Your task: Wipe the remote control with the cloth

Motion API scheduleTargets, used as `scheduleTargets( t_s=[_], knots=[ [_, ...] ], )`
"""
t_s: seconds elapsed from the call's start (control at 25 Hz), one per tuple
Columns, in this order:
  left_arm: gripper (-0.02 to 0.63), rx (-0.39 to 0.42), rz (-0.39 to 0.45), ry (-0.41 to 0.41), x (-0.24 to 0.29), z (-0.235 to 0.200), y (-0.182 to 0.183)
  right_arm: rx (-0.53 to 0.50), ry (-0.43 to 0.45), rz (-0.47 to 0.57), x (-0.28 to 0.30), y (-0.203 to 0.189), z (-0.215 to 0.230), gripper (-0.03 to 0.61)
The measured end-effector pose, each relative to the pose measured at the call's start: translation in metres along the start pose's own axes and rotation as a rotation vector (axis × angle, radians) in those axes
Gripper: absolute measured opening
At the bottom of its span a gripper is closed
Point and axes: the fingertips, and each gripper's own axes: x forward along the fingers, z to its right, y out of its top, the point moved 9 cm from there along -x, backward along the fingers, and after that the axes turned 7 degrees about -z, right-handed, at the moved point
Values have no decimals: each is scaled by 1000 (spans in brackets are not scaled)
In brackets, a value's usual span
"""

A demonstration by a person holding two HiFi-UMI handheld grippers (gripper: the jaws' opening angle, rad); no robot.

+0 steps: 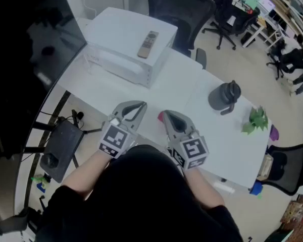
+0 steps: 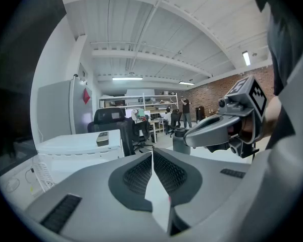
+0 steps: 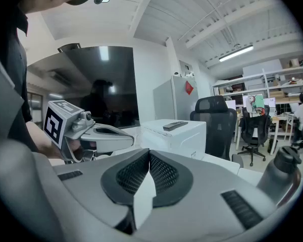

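White box (image 1: pixel 116 32) — remote control (image 1: pixel 148 44) on top | grey jug (image 1: pixel 224 96) well apart | left tool (image 1: pixel 140 105), right tool (image 1: pixel 166 114) — jaws together

We see a white tabletop (image 1: pixel 192 84). A white box (image 1: pixel 116 59) stands at its far left corner, and the remote control (image 1: pixel 148 44) lies on top of it. A dark jug (image 1: pixel 224 97) stands near the far edge, with a green leafy thing (image 1: pixel 256 119) beside it toward the right end.
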Motion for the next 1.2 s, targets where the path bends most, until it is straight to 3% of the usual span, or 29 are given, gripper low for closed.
scheduleTargets(
  t_s=[0.24,0.44,0.72,0.84,1.2],
  knots=[
    [2,-10,0,29,2,-4,4,2,-2,-6,-1,-2,2,0],
    [9,2,3,139,9,-34,22,0,15,-13,0,-6,3,0],
    [259,-35,-10,284,49,-106,60,5,-4,-26,-5,-10,6,0],
    [315,-52,-47,305,78,-126,70,4,-4,-30,-7,-12,9,0],
    [330,-108,-244,356,152,-156,59,16,-15,-29,-13,-17,22,0]
  ],
)
